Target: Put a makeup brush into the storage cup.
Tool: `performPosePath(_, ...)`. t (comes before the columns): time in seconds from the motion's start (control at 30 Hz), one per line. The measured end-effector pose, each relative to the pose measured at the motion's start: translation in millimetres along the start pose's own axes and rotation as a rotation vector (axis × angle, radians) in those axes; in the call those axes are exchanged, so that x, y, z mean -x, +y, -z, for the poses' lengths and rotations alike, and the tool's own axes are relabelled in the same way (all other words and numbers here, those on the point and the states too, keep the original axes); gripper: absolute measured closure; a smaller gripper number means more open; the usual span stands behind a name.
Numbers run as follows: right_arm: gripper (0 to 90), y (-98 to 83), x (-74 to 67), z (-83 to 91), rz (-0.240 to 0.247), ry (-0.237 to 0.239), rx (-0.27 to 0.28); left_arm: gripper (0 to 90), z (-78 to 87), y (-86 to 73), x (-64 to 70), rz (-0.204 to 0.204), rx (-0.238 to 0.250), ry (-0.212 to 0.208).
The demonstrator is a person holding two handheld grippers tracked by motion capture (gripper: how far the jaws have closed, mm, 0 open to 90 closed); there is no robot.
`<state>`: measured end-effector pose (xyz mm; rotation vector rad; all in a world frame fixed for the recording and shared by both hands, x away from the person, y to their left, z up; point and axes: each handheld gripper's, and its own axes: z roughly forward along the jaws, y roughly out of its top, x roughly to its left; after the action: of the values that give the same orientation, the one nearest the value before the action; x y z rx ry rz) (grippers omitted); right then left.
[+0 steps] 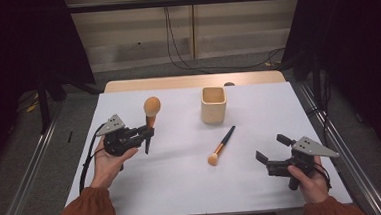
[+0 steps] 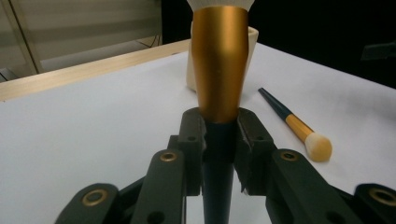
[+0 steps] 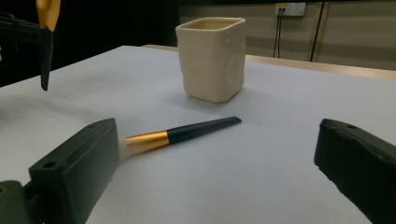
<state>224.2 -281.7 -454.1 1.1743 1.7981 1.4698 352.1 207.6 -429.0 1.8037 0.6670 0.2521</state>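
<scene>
A large makeup brush [image 1: 151, 108] with a rounded tan head, gold ferrule [image 2: 219, 60] and dark handle stands upright, head up, above the table's left side. My left gripper [image 1: 149, 132] [image 2: 219, 127] is shut on its handle just under the ferrule. A smaller brush [image 1: 222, 145] [image 2: 299, 127] [image 3: 184, 133] lies flat mid-table, head toward me. Behind it stands a cream square cup [image 1: 213, 105] [image 3: 212, 58]. My right gripper [image 1: 271, 147] [image 3: 217, 140] hovers open at the right, jaws wide, pointing toward the small brush with nothing between them.
The white table top [image 1: 183, 183] has a wooden strip [image 1: 192, 81] along its far edge. Metal rails run down both sides on the floor. Cables hang down the back wall. In the right gripper view the held large brush [image 3: 45, 46] shows at the upper left.
</scene>
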Motion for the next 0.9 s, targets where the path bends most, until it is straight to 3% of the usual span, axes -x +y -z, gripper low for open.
performPosePath(0.2, 1.0, 0.8, -1.0, -0.9, -0.008, 0.03, 0.003, 74.5, -5.2, -2.6, 10.5, -0.014, 0.002, -0.01)
performPosePath(0.3, 0.1, 2.2, -2.9, -1.6, -0.017, 0.051, 0.009, 74.5, -8.6, -1.5, 13.4, 0.011, 0.024, -0.023)
performPosePath(0.53, 0.0, 7.8, -6.5, -6.4, -0.019, 0.087, 0.027, 74.6, -15.0, 5.3, 23.6, 0.019, 0.052, -0.058)
performPosePath(0.63, 0.3, 11.2, -8.4, -10.7, 0.01, 0.084, 0.031, 74.5, -18.4, 6.5, 28.7, 0.013, 0.05, -0.068)
performPosePath(0.9, 0.0, 20.0, -14.0, -15.6, 0.024, 0.114, 0.053, 74.6, -26.7, 8.4, 41.3, -0.022, 0.036, -0.08)
